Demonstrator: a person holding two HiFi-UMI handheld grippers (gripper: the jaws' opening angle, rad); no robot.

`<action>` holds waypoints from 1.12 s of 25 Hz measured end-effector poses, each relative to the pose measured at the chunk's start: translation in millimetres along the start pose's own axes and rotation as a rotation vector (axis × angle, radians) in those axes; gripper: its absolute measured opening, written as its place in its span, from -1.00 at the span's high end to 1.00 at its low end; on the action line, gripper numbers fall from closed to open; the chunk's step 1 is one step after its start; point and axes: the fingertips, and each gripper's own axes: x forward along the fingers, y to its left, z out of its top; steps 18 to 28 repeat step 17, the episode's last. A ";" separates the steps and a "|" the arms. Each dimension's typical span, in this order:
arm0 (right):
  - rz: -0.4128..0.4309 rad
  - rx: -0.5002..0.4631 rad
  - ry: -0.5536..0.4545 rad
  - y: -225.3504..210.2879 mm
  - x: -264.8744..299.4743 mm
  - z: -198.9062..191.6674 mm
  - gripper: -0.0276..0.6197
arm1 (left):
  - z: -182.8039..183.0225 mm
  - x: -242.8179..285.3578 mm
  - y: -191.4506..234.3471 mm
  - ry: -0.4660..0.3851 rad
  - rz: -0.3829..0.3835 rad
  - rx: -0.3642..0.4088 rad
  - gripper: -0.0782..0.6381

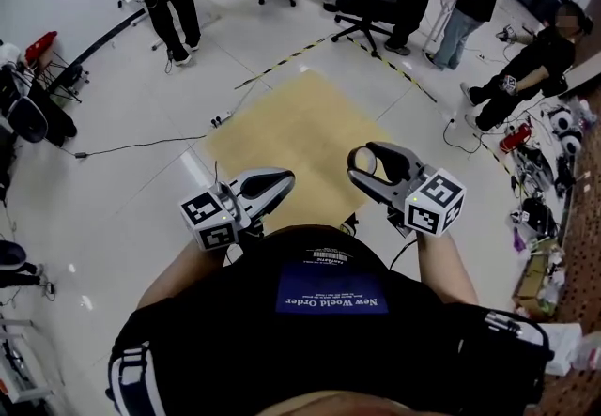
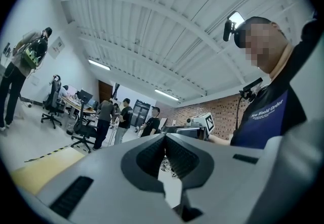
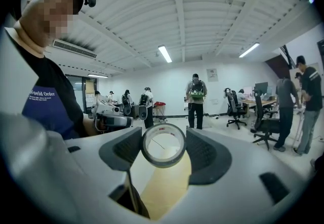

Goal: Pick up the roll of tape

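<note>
the left forearm and right forearm, both bare, reach forward from the chest. the left gripper points toward 2 o'clock in the head view, its jaws closed tip to tip with nothing between them. the right gripper, near it at its 3 o'clock, points toward 10 o'clock, jaws wide and clamped on the roll of tape.

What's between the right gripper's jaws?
The roll of tape, gripped between the right gripper's jaws, nothing else. Clearest in the right gripper view; also seen in the head view.
</note>
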 end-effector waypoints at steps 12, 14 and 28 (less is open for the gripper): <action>0.021 -0.023 -0.007 0.6 4.8 10.9 0.10 | 14.1 -5.6 6.8 -0.025 0.034 0.021 0.76; 0.026 -0.027 -0.009 0.5 4.2 11.5 0.10 | 15.1 -4.4 6.8 -0.028 0.034 0.025 0.76; 0.029 -0.036 -0.012 -0.8 2.6 12.5 0.10 | 15.7 -1.4 6.9 -0.029 0.035 0.029 0.76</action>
